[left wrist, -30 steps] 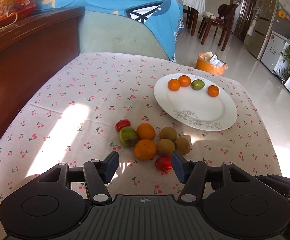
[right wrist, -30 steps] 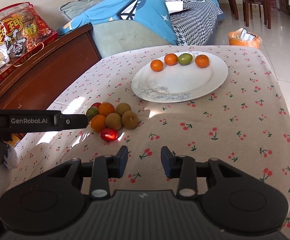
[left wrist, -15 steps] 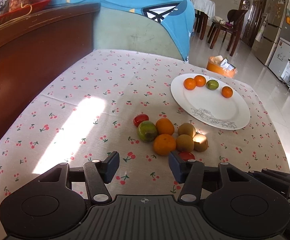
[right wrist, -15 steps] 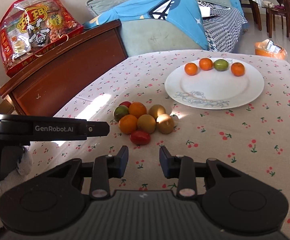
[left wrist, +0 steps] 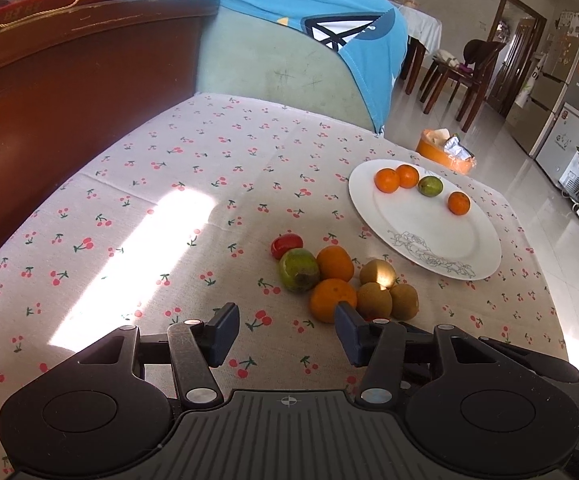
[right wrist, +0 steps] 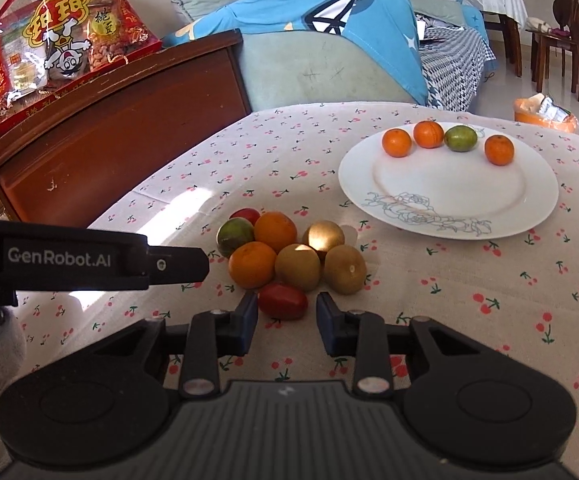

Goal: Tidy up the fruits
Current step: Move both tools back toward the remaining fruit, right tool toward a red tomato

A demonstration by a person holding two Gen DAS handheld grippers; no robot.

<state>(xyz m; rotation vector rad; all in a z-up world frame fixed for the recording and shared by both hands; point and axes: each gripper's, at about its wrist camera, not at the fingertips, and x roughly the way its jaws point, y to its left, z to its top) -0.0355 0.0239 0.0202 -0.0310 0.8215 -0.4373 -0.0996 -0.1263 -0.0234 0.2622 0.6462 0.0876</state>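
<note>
The table (right wrist: 469, 300) wears a pale cloth printed with small red cherries, a bright patch of sunlight lying across its left part. On its far right side sits a wide white plate (right wrist: 449, 184) with a grey flower drawing near its front rim; along its back edge stand three small oranges (right wrist: 396, 142) and one green fruit (right wrist: 460, 138), the first three close together and the last orange a little apart. Just in front of the plate, on the cloth, lies the loose cluster of fruit (right wrist: 289, 252): two round oranges, glossy and bright; three brown, fuzzy kiwis (right wrist: 344, 269), two of them catching a spot of sun; a green fruit with a reddish blush (right wrist: 235, 234) at the left; a small red fruit behind it; and a smooth red tomato-like fruit (right wrist: 283, 301) nearest the camera, touching the cluster's front. The right gripper (right wrist: 286, 320) has its jaws closing with that red fruit between the tips, the pads not visibly pressing on it. The left gripper (left wrist: 287, 332) stands with its jaws apart and nothing between them, its right fingertip just in front of the near orange (left wrist: 331, 300).
</note>
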